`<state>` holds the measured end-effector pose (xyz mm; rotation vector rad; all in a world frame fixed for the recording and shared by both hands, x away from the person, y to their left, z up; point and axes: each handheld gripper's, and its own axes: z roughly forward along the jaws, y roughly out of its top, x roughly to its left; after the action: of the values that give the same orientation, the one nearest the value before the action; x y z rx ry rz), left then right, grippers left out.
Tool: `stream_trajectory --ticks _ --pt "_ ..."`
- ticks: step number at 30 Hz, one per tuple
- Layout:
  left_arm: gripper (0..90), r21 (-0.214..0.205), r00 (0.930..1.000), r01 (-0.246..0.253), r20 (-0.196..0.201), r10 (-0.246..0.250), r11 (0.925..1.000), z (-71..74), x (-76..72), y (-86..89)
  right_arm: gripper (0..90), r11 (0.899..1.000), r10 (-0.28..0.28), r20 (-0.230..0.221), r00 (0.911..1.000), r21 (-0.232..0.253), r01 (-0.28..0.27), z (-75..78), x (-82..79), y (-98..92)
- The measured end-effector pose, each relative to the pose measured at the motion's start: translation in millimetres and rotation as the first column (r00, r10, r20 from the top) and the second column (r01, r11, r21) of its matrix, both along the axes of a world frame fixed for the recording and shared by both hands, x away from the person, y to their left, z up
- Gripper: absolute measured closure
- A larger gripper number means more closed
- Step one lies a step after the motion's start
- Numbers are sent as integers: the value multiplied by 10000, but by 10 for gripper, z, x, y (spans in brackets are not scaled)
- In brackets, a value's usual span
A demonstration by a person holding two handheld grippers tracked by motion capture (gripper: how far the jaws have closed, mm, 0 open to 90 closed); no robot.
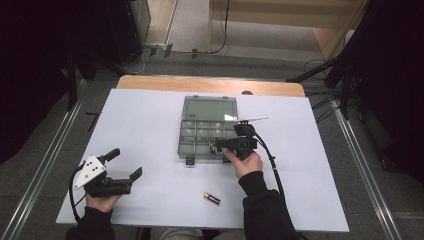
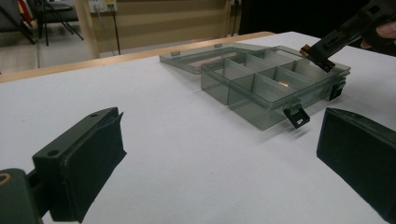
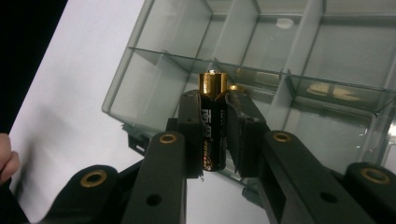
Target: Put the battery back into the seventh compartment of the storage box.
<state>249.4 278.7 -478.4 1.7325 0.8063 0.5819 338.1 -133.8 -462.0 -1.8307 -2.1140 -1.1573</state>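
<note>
A clear grey compartment box (image 1: 195, 135) lies open mid-table, its lid (image 1: 210, 106) folded flat behind it. My right gripper (image 1: 217, 146) hovers over the box's near right compartments, shut on a black battery with a gold end (image 3: 213, 83). In the right gripper view the battery stands upright between the jaws (image 3: 214, 114) above the box (image 3: 168, 88). A second black and gold battery (image 1: 211, 198) lies loose on the table in front of the box. My left gripper (image 1: 126, 163) rests at the near left, open, nothing between its fingers (image 2: 88, 158).
The white table sheet (image 1: 150, 120) ends on a wooden edge at the back (image 1: 200, 84). In the left gripper view the box (image 2: 261, 88) has a black latch (image 2: 297, 116) on its near side, and the right gripper (image 2: 327, 46) hangs over its far corner.
</note>
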Motion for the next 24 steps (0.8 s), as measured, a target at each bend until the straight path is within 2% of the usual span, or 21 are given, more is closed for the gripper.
stream_trajectory --ticks 2,3,4,5,6,7,8,10,11,12,14,15,18,24 --pt "7 -1 10000 4 -9 -4 10000 -1 0 -1 736 9995 -295 -77 9995 135 296 -22 14 -2" --pt "7 -3 10000 13 -7 -13 10000 1 -2 -2 617 9986 -501 -3 9987 181 501 -11 14 4" --pt "7 -2 10000 8 33 -8 10000 3 -3 1 582 9981 -589 49 9983 170 588 2 6 10" --pt "7 -2 10000 8 33 -8 10000 3 -3 1 541 9980 -616 113 9980 161 614 16 -5 15" --pt "7 -12 10000 -3 3 3 10000 1 -1 1 541 9980 -616 113 9980 161 614 16 -5 15" --pt "7 -6 10000 -1 -9 1 10000 0 1 2 445 9982 -602 253 9979 76 600 34 -26 12" --pt "7 -4 10000 3 -7 -3 10000 -1 1 2 445 9982 -602 253 9979 76 600 34 -26 12" --pt "8 1 10000 7 -1 -7 10000 0 0 -1 329 9988 -480 572 9972 7 481 48 -43 2" --pt "7 -1 10000 11 -2 -11 10000 0 -1 -1 215 9994 -351 691 9970 3 352 58 -53 -1" --pt "7 0 10000 12 -7 -12 10000 0 -1 -1 106 9999 -127 817 9966 -2 127 64 -63 1" --pt "8 -8 10000 8 -5 -8 10000 0 -1 -1 0 9978 667 889 9938 -45 -665 74 -86 19" --pt "8 -4 10000 12 -5 -12 10000 0 -1 -1 0 9952 969 898 9912 -207 -954 78 -107 33" --pt "8 3 10000 36 -18 -36 10000 0 -3 -3 0 9875 1424 1145 9832 -838 -1332 108 -182 78" --pt "7 7 10000 43 -16 -43 10000 0 -1 -3 0 9686 2316 1746 9570 -1325 -2103 180 -321 147"
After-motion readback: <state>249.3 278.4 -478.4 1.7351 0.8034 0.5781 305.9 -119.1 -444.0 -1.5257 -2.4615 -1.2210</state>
